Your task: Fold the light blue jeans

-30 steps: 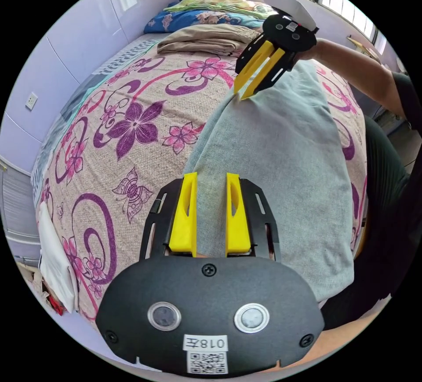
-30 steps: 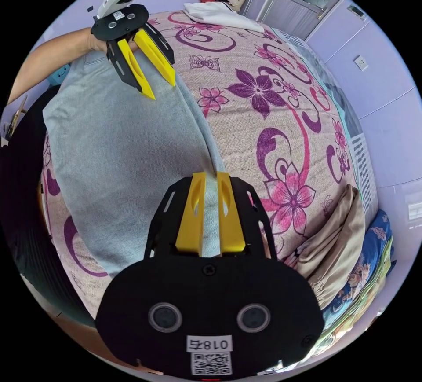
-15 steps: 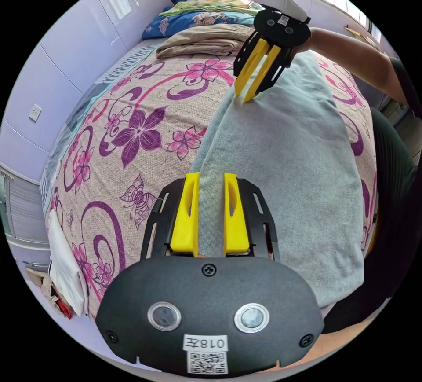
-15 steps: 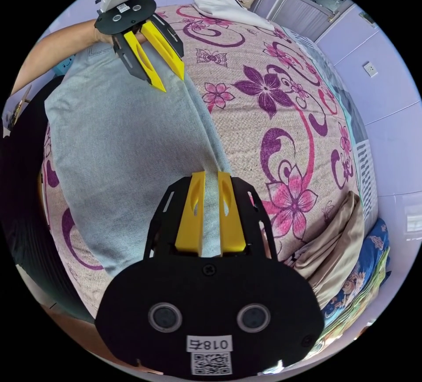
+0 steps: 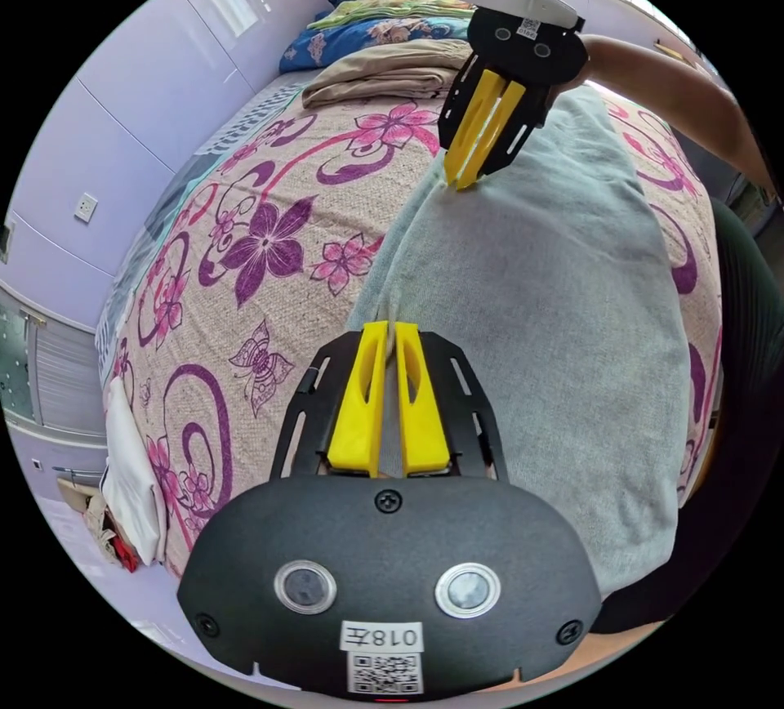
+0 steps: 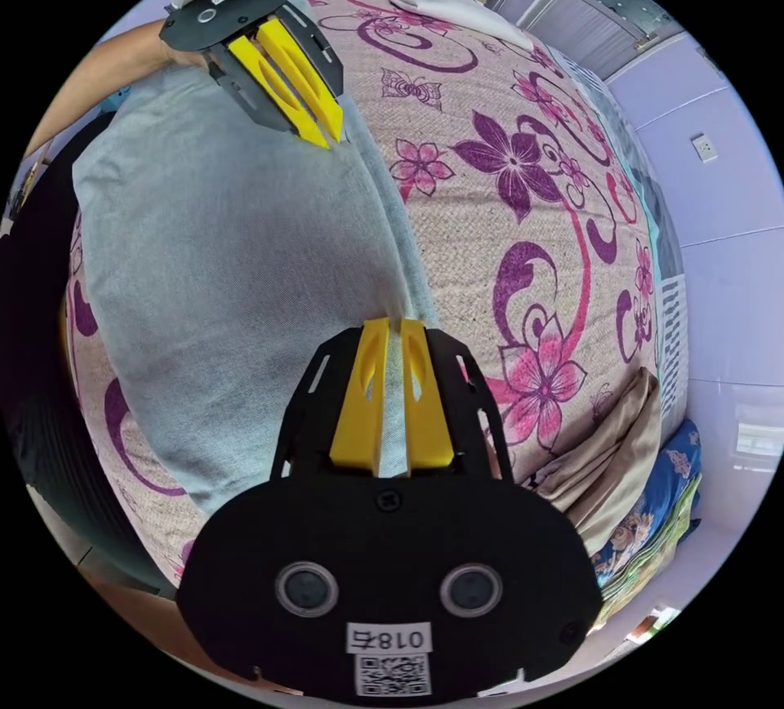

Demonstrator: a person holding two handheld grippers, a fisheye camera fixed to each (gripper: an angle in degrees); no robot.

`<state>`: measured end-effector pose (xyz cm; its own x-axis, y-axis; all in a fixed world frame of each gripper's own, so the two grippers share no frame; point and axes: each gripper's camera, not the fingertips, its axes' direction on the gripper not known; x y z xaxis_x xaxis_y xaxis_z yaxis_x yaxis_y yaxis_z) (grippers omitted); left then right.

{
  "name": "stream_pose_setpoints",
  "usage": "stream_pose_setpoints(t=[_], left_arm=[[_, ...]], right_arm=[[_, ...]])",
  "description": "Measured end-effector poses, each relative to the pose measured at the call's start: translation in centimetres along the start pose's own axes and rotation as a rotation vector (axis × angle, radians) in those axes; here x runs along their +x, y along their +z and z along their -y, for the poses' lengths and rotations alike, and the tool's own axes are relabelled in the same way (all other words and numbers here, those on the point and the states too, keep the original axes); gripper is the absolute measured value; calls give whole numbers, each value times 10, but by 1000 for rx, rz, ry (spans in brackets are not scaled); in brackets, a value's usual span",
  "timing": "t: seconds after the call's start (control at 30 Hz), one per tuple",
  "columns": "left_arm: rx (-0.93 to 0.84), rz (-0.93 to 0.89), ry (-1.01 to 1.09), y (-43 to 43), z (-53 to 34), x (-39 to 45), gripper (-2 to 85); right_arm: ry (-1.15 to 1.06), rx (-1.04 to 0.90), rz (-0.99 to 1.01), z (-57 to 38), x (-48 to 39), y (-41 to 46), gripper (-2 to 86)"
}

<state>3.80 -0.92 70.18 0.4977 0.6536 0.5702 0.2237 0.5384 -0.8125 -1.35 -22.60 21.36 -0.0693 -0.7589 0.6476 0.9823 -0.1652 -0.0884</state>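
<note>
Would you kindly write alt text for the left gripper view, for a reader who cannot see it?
The left gripper, yellow jaws closed, pinches the edge of the folded light blue jeans lying on a floral bedspread. Farther along the same edge the right gripper grips too, and folded bedding is stacked beyond.

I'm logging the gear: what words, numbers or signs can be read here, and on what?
Sticker on the left gripper: a printed label with a square code below, not read out.
Sticker on the right gripper: likewise.
Jeans and bedspread: no lettering to see.
</note>
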Motion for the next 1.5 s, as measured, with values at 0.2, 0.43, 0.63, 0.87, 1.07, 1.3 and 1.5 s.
stream_pose_setpoints(t=[0.2, 0.43, 0.63, 0.87, 1.07, 1.3, 1.5], left_arm=[[45, 154, -15, -36, -42, 31, -9], [40, 185, -78, -29, -82, 20, -4], [61, 150, -229, -31, -143, 9, 55], [175, 13, -359, -99, -276, 73, 52], [38, -42, -376, -78, -367, 146, 40], [184, -71, -494, -138, -405, 150, 43], [143, -144, -603, -139, -454, 176, 37]], right_arm=[[-7, 16, -180, -13, -26, 24, -9], [68, 63, -182, -38, -17, 74, -3], [215, 100, -63, -80, -9, 129, 82], [780, 310, 45, -277, -19, 160, 75], [1158, 266, 46, -468, -50, 236, 15], [1666, 623, 203, -630, -99, 267, 82], [1742, 761, 615, -672, -129, 376, 133]])
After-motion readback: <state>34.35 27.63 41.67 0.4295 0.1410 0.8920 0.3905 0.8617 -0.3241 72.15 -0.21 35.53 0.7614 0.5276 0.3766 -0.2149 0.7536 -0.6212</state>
